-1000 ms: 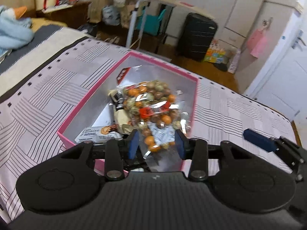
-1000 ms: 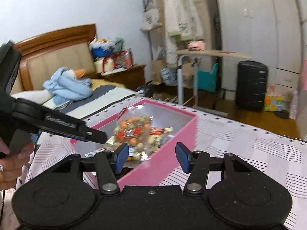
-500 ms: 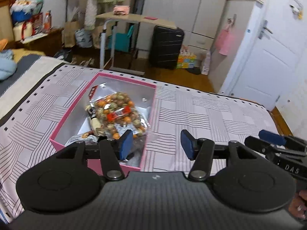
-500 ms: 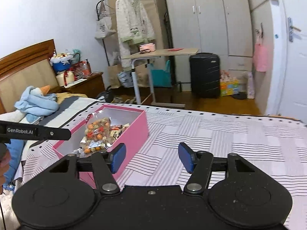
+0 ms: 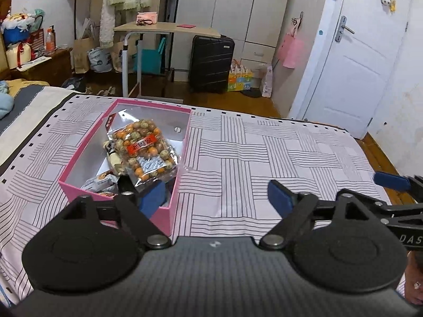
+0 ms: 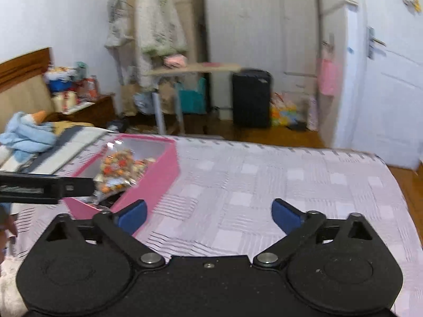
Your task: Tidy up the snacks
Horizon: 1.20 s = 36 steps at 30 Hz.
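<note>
1. The bag of mixed nuts [image 5: 144, 153] lay in the pink box [image 5: 182, 155] on the bed [image 5: 264, 158], gathered with other packets.
2. The left tool [image 5: 216, 198] and right tool [image 6: 208, 214], jaws just spread wide, held nothing.

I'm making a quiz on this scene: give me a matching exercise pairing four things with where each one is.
Things:
1. clear bag of orange and green coated nuts
2. pink rectangular cardboard box
3. black hard-shell suitcase
4. pink cloth bag

Places:
A. on the striped bedspread
B. hanging beside the white door
C. inside the box
D. on the floor by the wardrobe

Pairs: 1-C, 2-A, 3-D, 4-B
</note>
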Each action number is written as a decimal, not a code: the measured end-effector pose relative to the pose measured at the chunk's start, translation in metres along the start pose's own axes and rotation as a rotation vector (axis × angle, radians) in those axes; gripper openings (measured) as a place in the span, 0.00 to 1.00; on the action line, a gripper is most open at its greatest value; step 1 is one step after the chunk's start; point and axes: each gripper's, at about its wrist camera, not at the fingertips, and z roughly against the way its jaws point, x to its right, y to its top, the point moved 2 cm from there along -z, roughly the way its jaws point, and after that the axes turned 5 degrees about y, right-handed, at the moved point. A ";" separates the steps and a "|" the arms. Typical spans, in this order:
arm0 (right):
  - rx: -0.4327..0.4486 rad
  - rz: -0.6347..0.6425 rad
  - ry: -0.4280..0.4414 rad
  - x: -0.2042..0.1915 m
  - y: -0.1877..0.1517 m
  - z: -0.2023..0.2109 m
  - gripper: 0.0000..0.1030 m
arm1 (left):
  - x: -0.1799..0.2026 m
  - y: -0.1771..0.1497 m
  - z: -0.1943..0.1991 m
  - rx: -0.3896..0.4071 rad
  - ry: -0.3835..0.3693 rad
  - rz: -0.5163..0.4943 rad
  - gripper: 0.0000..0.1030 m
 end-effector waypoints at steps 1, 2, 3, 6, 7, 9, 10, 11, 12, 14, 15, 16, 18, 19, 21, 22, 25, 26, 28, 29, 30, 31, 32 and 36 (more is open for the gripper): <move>-0.015 -0.008 -0.031 0.002 -0.002 -0.001 1.00 | -0.001 -0.002 0.000 -0.001 0.005 0.002 0.91; -0.037 -0.012 -0.067 0.002 -0.003 -0.004 1.00 | -0.001 -0.004 0.000 -0.002 0.008 0.003 0.96; -0.055 -0.006 -0.099 0.002 -0.004 -0.007 1.00 | -0.002 -0.006 0.000 -0.004 0.008 0.003 0.97; -0.072 0.004 -0.151 0.002 -0.008 -0.009 1.00 | -0.004 -0.012 -0.001 -0.013 0.019 -0.006 0.98; -0.074 -0.003 -0.158 0.004 -0.010 -0.009 1.00 | -0.004 -0.013 -0.001 -0.014 0.023 -0.007 0.98; -0.081 -0.009 -0.165 0.006 -0.012 -0.009 1.00 | -0.005 -0.016 -0.001 -0.017 0.033 -0.006 0.98; -0.084 -0.007 -0.170 0.006 -0.012 -0.009 1.00 | -0.006 -0.017 -0.001 -0.020 0.038 -0.010 0.98; -0.088 -0.002 -0.176 0.004 -0.013 -0.008 1.00 | -0.005 -0.018 0.000 -0.021 0.042 -0.012 0.98; -0.096 0.004 -0.179 0.004 -0.014 -0.009 1.00 | -0.005 -0.020 0.001 -0.023 0.046 -0.015 0.98; -0.103 0.001 -0.181 0.004 -0.014 -0.009 1.00 | -0.006 -0.022 0.002 -0.023 0.049 -0.020 0.98; -0.102 -0.006 -0.179 0.004 -0.016 -0.008 1.00 | -0.005 -0.023 0.003 -0.023 0.047 -0.023 0.98; -0.101 -0.015 -0.175 0.006 -0.017 -0.003 1.00 | -0.005 -0.023 0.004 -0.020 0.044 -0.030 0.98; -0.095 -0.042 -0.162 0.008 -0.019 -0.001 1.00 | -0.002 -0.024 0.005 -0.012 0.042 -0.045 0.98; -0.094 -0.048 -0.160 0.009 -0.020 0.001 1.00 | -0.001 -0.025 0.007 -0.006 0.041 -0.055 0.98; -0.086 -0.047 -0.172 0.010 -0.020 0.003 1.00 | 0.001 -0.025 0.009 -0.001 0.038 -0.069 0.98; -0.080 -0.045 -0.178 0.009 -0.020 0.005 1.00 | 0.003 -0.026 0.011 0.002 0.036 -0.074 0.98; -0.073 -0.036 -0.179 0.009 -0.019 0.010 1.00 | 0.008 -0.026 0.013 0.005 0.040 -0.093 0.98; -0.074 -0.032 -0.180 0.009 -0.018 0.011 1.00 | 0.009 -0.026 0.013 0.004 0.043 -0.100 0.98; -0.078 -0.022 -0.183 0.007 -0.017 0.013 1.00 | 0.012 -0.026 0.014 -0.001 0.050 -0.109 0.98; -0.079 -0.020 -0.182 0.007 -0.017 0.014 1.00 | 0.013 -0.027 0.014 0.000 0.052 -0.110 0.98; -0.079 -0.019 -0.179 0.007 -0.017 0.016 1.00 | 0.014 -0.027 0.014 0.000 0.054 -0.110 0.98; -0.078 -0.021 -0.177 0.006 -0.017 0.017 1.00 | 0.014 -0.027 0.014 -0.002 0.055 -0.111 0.98; -0.076 -0.023 -0.179 0.006 -0.017 0.018 1.00 | 0.015 -0.027 0.015 -0.003 0.055 -0.112 0.98; -0.075 -0.031 -0.190 0.008 -0.018 0.018 1.00 | 0.017 -0.030 0.016 -0.003 0.069 -0.125 0.98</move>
